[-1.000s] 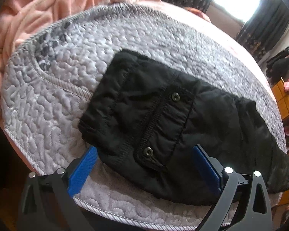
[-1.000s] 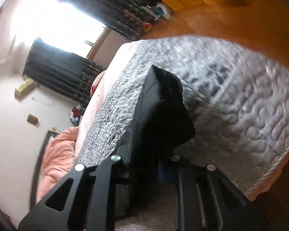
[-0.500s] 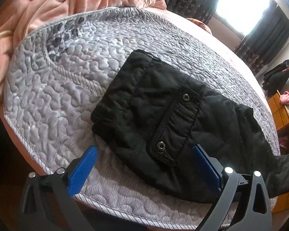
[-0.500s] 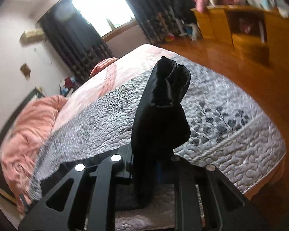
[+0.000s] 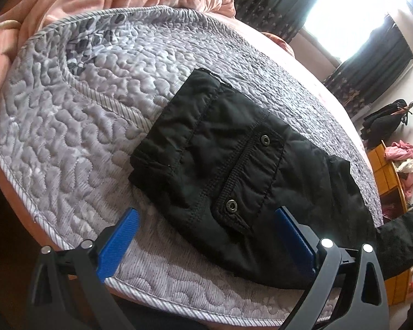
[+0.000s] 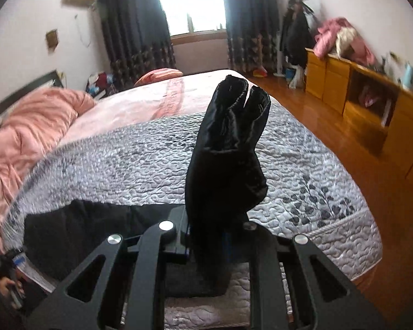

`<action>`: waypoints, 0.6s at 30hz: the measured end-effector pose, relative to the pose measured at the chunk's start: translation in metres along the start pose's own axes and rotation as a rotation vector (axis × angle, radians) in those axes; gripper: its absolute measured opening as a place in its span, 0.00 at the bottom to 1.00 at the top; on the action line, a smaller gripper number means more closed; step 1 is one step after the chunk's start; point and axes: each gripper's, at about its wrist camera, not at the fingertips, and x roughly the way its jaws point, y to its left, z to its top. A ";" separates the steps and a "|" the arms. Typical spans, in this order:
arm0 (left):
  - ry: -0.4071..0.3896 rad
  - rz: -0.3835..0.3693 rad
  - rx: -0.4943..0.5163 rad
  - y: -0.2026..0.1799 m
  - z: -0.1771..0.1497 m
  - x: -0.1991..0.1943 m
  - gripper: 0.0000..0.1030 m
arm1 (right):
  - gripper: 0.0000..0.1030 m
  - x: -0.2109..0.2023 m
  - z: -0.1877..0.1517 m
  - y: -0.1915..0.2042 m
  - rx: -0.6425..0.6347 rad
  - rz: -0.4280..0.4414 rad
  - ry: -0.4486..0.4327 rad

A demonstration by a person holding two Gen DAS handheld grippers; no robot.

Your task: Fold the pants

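Gripping one pants (image 6: 225,165), right gripper (image 6: 209,236)

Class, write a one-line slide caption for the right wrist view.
Right gripper shut on the leg end of the black pants, lifted above the grey quilt.

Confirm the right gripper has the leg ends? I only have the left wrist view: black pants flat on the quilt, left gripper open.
Observer: Yes. The right gripper is shut on the black pants; the cuff ends stand up above it.
Operator: Both legs, or one?
Observer: Two cuff openings show side by side at the top, so both appear held.
Operator: Is that end off the bed?
Observer: It is raised above the grey quilt, while the rest of the pants lies flat at lower left.
Operator: Anything on the far half of the bed?
Observer: A pink blanket is bunched at the left, near the headboard.
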 end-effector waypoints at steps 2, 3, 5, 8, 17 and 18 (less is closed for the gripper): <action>-0.005 -0.004 0.005 -0.001 -0.001 -0.001 0.96 | 0.15 0.002 -0.001 0.017 -0.046 -0.011 0.003; -0.008 -0.006 0.010 -0.002 -0.001 -0.001 0.96 | 0.15 0.005 -0.003 0.028 -0.078 -0.018 0.007; -0.005 -0.008 0.018 -0.003 -0.001 0.000 0.96 | 0.15 0.009 -0.008 0.048 -0.140 -0.030 0.012; -0.007 -0.012 0.017 -0.002 -0.001 0.000 0.96 | 0.15 0.017 -0.020 0.087 -0.262 -0.043 0.021; 0.001 -0.027 -0.007 0.002 -0.002 0.001 0.96 | 0.15 0.049 -0.063 0.175 -0.488 -0.011 0.097; 0.001 -0.026 -0.004 0.001 -0.002 0.000 0.96 | 0.15 0.051 -0.068 0.181 -0.506 -0.012 0.104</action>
